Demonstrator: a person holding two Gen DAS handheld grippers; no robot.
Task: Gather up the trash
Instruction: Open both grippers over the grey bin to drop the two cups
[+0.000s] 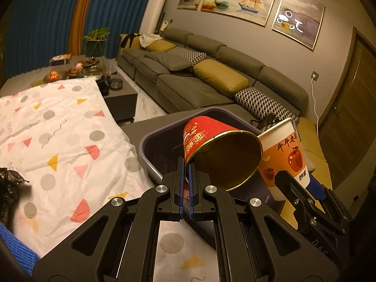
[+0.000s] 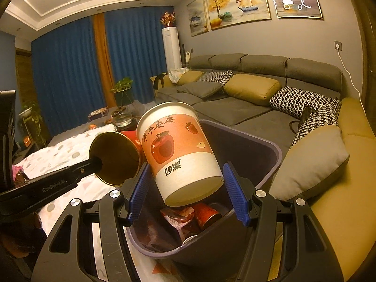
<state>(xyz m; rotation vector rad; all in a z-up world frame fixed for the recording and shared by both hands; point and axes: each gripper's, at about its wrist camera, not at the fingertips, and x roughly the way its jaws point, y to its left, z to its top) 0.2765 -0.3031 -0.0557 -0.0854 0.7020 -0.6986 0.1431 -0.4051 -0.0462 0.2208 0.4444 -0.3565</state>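
I take the grey waste bin [image 2: 277, 151] as my reference point. It stands at the edge of a surface covered by a white sheet with coloured triangles and grey dots [image 1: 63, 141], with a long grey sofa [image 1: 211, 70] beyond it.

My left gripper [image 1: 186, 164] is clenched on the rim of a red paper cup [image 1: 202, 136]. Its blue pads pinch the cup wall between them. The cup lies tipped on its side above the near rim of the bin, its gold-lined mouth facing back toward my cameras and its base pointing out over the bin.

My right gripper [image 2: 185, 176] grasps a white and orange paper cup printed with apples [image 2: 178, 150]. The blue pads press against its lower flanks on both sides. This cup is tilted, base toward the camera, and hangs directly over the bin opening, just beside the red cup; whether the two cups touch I cannot tell.

Inside the bin I see crumpled pink and red wrappers [image 2: 176, 213] and a red can-like item [image 2: 208, 215] lying at the bottom, below the apple cup.

On the sheet, well away from the bin, a crumpled black plastic bag [image 1: 9, 183] sits at the left margin of the left wrist view. Beyond the sheet a low table carries a glass teapot [image 1: 92, 70] and small ornaments.
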